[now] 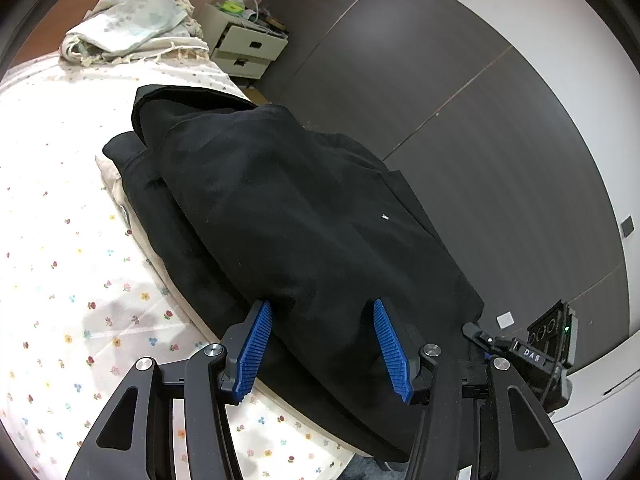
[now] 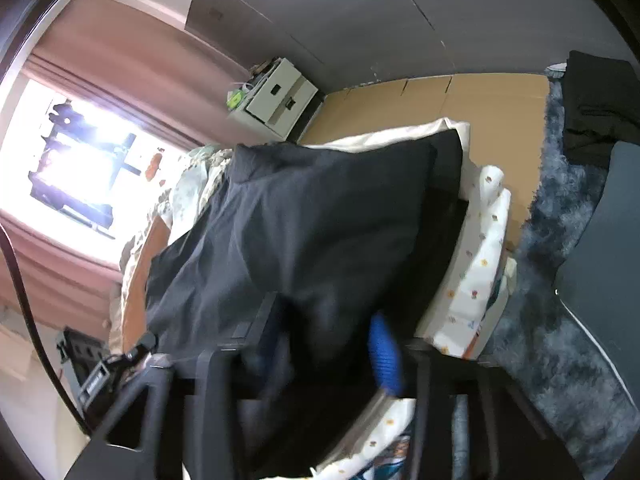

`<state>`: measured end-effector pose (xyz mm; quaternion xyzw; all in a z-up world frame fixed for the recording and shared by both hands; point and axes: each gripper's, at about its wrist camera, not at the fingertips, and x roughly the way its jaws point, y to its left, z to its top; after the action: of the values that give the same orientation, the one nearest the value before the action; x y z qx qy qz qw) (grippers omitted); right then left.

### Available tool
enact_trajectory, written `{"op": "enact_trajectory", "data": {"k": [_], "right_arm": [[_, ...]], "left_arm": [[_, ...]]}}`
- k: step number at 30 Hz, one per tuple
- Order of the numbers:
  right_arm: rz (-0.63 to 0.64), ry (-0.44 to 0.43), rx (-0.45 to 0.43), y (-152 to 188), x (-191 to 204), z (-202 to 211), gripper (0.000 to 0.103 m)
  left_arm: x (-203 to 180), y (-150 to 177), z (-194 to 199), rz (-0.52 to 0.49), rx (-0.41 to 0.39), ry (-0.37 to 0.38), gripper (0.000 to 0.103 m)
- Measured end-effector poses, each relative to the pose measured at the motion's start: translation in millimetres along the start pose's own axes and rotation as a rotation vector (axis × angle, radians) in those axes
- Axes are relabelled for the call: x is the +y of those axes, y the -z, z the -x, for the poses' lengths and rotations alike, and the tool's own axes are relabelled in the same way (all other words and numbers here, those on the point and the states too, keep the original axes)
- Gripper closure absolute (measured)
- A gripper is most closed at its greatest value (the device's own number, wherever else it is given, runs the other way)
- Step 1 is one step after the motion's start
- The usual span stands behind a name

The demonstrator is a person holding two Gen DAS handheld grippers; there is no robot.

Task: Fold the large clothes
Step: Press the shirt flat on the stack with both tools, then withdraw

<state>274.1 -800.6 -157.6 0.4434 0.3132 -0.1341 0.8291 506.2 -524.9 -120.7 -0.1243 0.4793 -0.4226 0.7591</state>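
Note:
A large black garment (image 1: pixel 280 200) lies folded in thick layers along the edge of the bed with the flowered sheet (image 1: pixel 60 240). My left gripper (image 1: pixel 321 303) stands at its near end. The blue fingertips (image 1: pixel 262 312) sink into the thick top fold from both sides, and the jaws stay about half apart. In the blurred right wrist view the same garment (image 2: pixel 312 220) bunches into my right gripper (image 2: pixel 326 344). One blue pad (image 2: pixel 384 356) shows; the cloth covers the other. Dark fabric fills the gap between the pads.
A heap of pale bedding (image 1: pixel 132 28) sits at the far end of the bed. A white drawer unit (image 1: pixel 248 46) stands by the dark wall. Flat cardboard (image 2: pixel 460 104), a blue-grey shaggy rug (image 2: pixel 560 320) and more dark clothing (image 2: pixel 600 112) lie on the floor beside the bed.

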Motion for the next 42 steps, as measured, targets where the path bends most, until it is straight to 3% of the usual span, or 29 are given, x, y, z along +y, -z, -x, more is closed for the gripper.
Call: {"op": "enact_trajectory", "data": {"k": [11, 15, 19, 22, 24, 29, 31, 33, 36, 42], "right_arm": [[0.004, 0.068, -0.002, -23, 11, -16, 0.088], [0.024, 0.107, 0.015, -15, 11, -11, 0.079], [0.056, 0.134, 0.013, -7, 18, 3, 0.078], [0.089, 0.148, 0.005, 1, 28, 19, 0.067], [0.109, 0.168, -0.001, 7, 37, 30, 0.056], [0.165, 0.199, -0.037, 23, 62, 59, 0.039], [0.171, 0.207, -0.054, 29, 69, 70, 0.028], [0.158, 0.204, -0.065, 35, 73, 81, 0.009], [0.164, 0.224, -0.082, 45, 82, 98, 0.001], [0.238, 0.245, -0.124, 73, 108, 136, 0.000]], "left_arm": [[-1, -13, -7, 0.025, 0.002, -0.028, 0.049], [6, -15, 5, 0.025, -0.006, -0.078, 0.049], [7, -20, 28, 0.015, -0.019, -0.095, 0.048], [4, -21, 48, -0.009, -0.039, -0.102, 0.036], [-1, -17, 62, -0.029, -0.060, -0.116, 0.023], [-13, -7, 98, -0.074, -0.090, -0.131, 0.014], [-20, -3, 114, -0.097, -0.098, -0.142, 0.010], [-26, 2, 130, -0.123, -0.117, -0.155, 0.003], [-36, 11, 157, -0.168, -0.159, -0.188, 0.000], [-55, 35, 201, -0.244, -0.183, -0.211, 0.000]]}}
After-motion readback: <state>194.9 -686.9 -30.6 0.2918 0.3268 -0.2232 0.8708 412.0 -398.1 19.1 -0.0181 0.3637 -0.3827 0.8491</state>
